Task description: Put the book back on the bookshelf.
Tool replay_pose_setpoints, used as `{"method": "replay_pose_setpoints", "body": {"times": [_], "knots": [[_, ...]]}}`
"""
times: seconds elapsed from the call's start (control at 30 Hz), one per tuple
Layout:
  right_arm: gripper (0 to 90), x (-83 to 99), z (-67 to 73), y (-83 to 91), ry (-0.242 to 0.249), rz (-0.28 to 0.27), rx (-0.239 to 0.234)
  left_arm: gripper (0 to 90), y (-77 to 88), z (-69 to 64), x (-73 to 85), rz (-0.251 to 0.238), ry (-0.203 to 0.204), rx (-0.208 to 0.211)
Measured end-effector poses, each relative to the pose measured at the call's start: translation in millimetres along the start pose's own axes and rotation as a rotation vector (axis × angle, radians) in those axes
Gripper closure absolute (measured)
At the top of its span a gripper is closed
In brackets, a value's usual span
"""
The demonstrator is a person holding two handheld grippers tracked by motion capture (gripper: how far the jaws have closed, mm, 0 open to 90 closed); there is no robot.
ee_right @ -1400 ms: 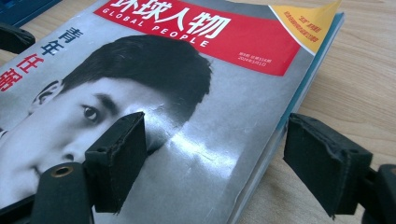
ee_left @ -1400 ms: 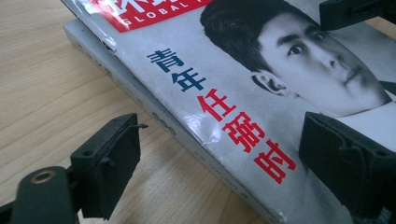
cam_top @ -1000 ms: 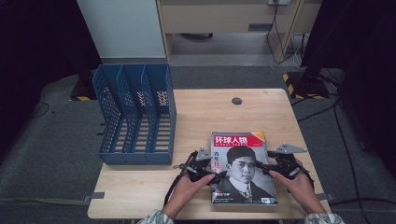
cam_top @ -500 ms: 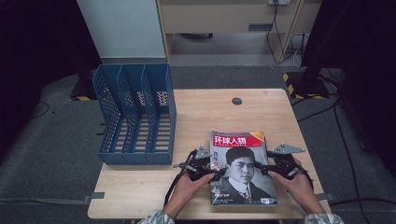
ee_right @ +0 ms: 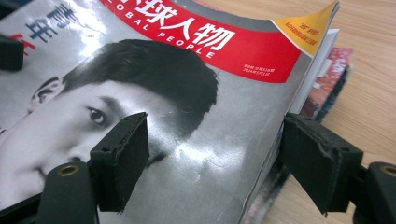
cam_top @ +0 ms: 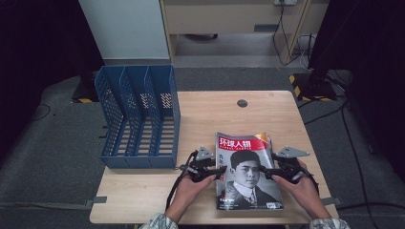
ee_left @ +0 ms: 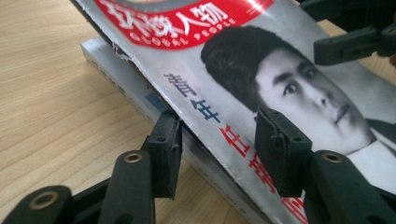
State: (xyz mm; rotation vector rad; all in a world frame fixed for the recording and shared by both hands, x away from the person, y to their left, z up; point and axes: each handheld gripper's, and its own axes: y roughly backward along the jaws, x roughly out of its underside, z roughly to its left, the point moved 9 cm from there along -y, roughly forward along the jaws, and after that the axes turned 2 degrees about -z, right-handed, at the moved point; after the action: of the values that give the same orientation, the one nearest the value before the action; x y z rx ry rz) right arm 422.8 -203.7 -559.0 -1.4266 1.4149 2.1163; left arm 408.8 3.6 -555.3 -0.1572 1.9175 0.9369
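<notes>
Glossy portrait-cover magazine (cam_top: 248,174) right of the blue slotted plastic file rack (cam_top: 138,117), its left edge between the just-closing left gripper (cam_top: 220,170), its right edge between the spread, unclamped right gripper (cam_top: 263,171).

The high view looks forward and down from above the person's side of the table (cam_top: 200,119). Each gripper view sits low and very close, facing inward across the magazine (cam_top: 246,171) from opposite edges. All three share its portrait cover (ee_left: 280,79) (ee_right: 154,93).
</notes>
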Motion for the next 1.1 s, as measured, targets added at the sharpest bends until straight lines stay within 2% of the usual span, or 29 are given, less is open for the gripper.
{"method": "replay_pose_setpoints", "body": {"times": [0.1,0.3,0.4,0.47,0.6,0.73,0.77,0.8,0.93,1.1], "knots": [[26.1,-0.1,6.8,-2.8,0.023,0.006,-0.029,50.6,3.2,2.7,-2.8,-0.009,0.021,0.009],[29.2,-0.4,10.3,-6.8,0.047,0.010,-0.033,45.1,7.6,6.5,-9.8,0.003,0.049,0.033],[31.0,-1.3,11.3,-8.1,0.051,0.008,-0.028,45.1,7.9,8.6,-12.2,0.014,0.045,0.026],[32.2,-1.9,11.5,-9.6,0.052,0.007,-0.036,46.3,6.5,11.7,-13.6,0.028,0.033,0.018],[36.2,-2.6,9.7,-9.7,0.060,0.001,-0.037,48.6,-1.2,16.4,-18.0,0.057,0.059,0.025],[39.8,-3.3,9.7,-10.3,0.067,-0.005,-0.040,52.0,-7.3,19.4,-24.8,0.071,0.067,0.020],[42.5,-4.2,9.3,-10.9,0.069,-0.010,-0.043,53.2,-11.2,20.7,-30.4,0.077,0.102,0.033],[43.5,-4.5,8.7,-11.0,0.072,-0.008,-0.044,54.7,-12.9,20.9,-33.3,0.085,0.110,0.041],[46.3,-4.9,7.3,-11.1,0.066,-0.008,-0.047,57.2,-15.9,22.6,-42.6,0.109,0.088,0.029],[48.7,-5.9,8.2,-12.0,0.096,-0.007,-0.046,59.4,-21.6,24.8,-59.6,0.151,0.066,0.008]]}}
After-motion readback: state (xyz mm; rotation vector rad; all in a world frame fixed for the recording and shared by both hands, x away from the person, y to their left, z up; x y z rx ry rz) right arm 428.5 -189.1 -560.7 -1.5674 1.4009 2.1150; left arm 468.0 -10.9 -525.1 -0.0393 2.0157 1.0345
